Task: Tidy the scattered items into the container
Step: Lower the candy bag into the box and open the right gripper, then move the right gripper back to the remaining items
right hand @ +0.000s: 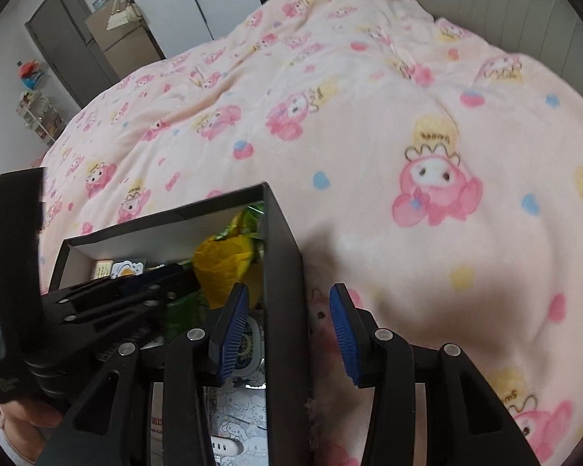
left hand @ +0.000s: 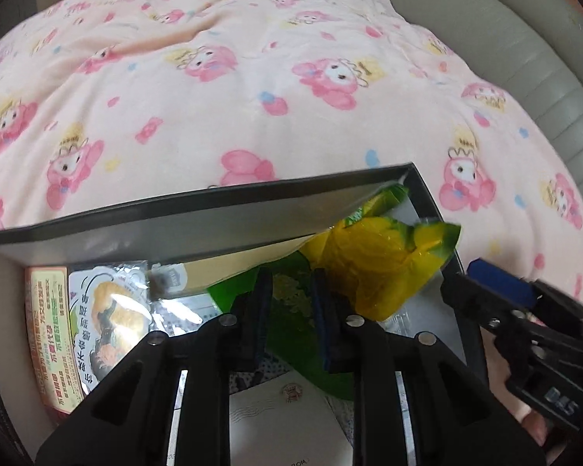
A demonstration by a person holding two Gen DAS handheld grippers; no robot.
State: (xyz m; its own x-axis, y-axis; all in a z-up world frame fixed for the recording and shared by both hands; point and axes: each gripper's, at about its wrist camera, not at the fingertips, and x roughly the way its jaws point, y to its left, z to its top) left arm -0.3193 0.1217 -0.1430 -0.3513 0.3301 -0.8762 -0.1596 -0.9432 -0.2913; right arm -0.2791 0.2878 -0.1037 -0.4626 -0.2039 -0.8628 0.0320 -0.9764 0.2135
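we find the black box (left hand: 198,204) crowded: a yellow-green snack bag (left hand: 373,260) bulges against its far wall and over the right rim, with flat packets (left hand: 97,310) along the left side. our left gripper (left hand: 289,310) fills the middle. our right gripper (right hand: 287,322) straddles the box's right wall (right hand: 285,272). the pink blanket (right hand: 408,124) beyond lies open on the far and right sides.

The left gripper (left hand: 289,310) hides much of the green packet (left hand: 291,295); the box (right hand: 283,256) runs off-frame below.
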